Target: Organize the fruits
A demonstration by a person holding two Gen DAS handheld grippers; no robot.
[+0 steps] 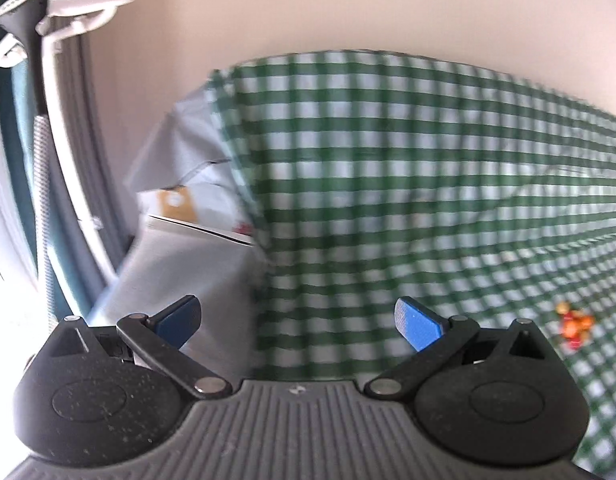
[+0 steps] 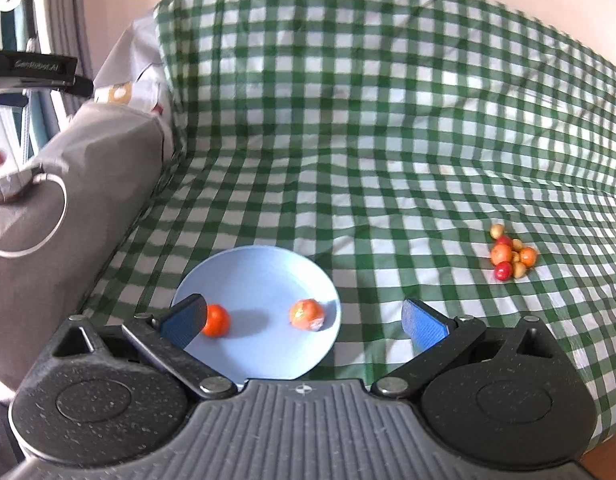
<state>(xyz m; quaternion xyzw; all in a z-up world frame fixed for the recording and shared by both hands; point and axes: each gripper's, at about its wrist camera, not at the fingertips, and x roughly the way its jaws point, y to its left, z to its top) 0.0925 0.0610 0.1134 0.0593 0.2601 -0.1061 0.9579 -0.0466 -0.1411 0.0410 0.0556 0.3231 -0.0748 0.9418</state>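
Two fisheye views look forward along hand-held grippers over a surface draped in a green-and-white checked cloth [image 2: 348,128]; what lies beneath the cloth cannot be told. In the right wrist view, at far left, a grey padded cover [image 2: 87,184] slopes along the cloth's left edge, with a white ring [image 2: 47,220] lying against it. Near the middle, a pale blue plate [image 2: 263,276] sits on the cloth, just beyond the right gripper [image 2: 303,324]. Two orange fruits rest on the plate, apart from each other: one orange fruit [image 2: 217,320] at the left, partly behind the gripper's left blue pad, and a second orange fruit [image 2: 306,314] near the plate's right rim. The right gripper's jaws are spread wide and hold nothing. Further right, well apart from the plate, a small pile of fruits [image 2: 510,254] lies on the cloth, a tight cluster of orange, red and yellowish pieces touching one another. The left wrist view is blurred. At its left stands a white stand [image 1: 55,80] with a grey hose beside it, then a pale grey draped sheet [image 1: 179,216], then the checked cloth filling the middle and right. The left gripper [image 1: 297,320] also has its jaws spread wide and empty. The same pile of fruits shows small and blurred at the near right of this view.
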